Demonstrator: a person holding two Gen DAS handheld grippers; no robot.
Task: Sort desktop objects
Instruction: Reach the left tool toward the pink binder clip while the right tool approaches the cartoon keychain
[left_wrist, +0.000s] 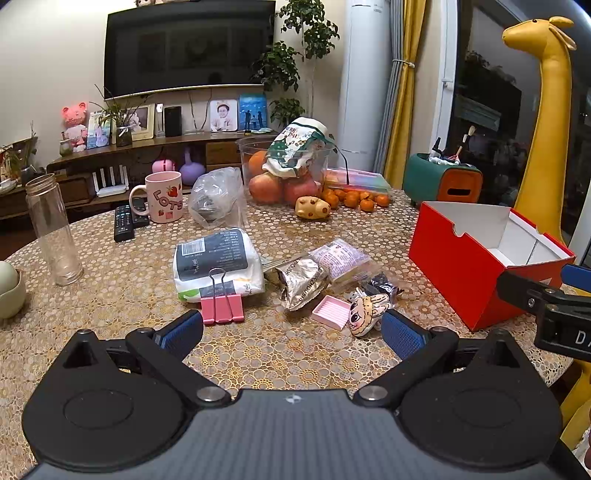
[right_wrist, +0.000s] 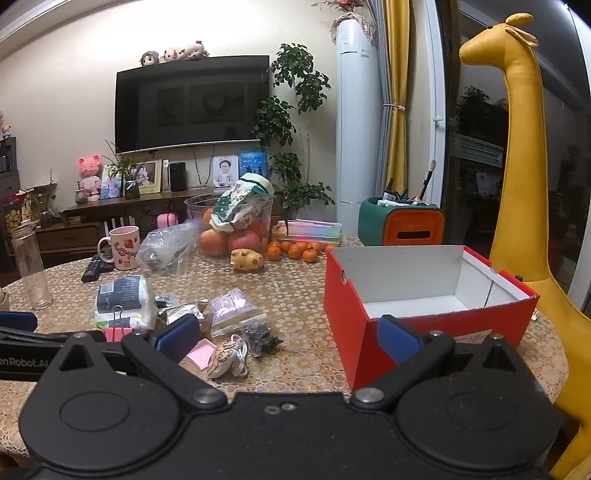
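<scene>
A pile of small things lies mid-table: a white wipes pack (left_wrist: 216, 264) (right_wrist: 123, 301), pink binder clips (left_wrist: 221, 308) (right_wrist: 118, 332), a silver foil packet (left_wrist: 303, 282), a clear snack bag (left_wrist: 338, 258) (right_wrist: 234, 310), a pink ridged lid (left_wrist: 330, 312) (right_wrist: 201, 354), a cartoon-face charm with a white cord (left_wrist: 367, 314) (right_wrist: 223, 358) and a small black bag (right_wrist: 262, 338). An empty red box (left_wrist: 476, 258) (right_wrist: 424, 295) stands to the right. My left gripper (left_wrist: 291, 332) hovers open just short of the pile, nothing between its fingers. My right gripper (right_wrist: 288, 338) is open too, near the box's front corner.
Farther back stand a glass bottle (left_wrist: 53, 229), a pink mug (left_wrist: 164, 197), remotes (left_wrist: 123, 221), a plastic bag (left_wrist: 218, 197), a fruit bowl (left_wrist: 286, 166), tangerines (left_wrist: 354, 199) and a green-orange organizer (left_wrist: 441, 181). A yellow giraffe (right_wrist: 524, 166) stands right of the table edge.
</scene>
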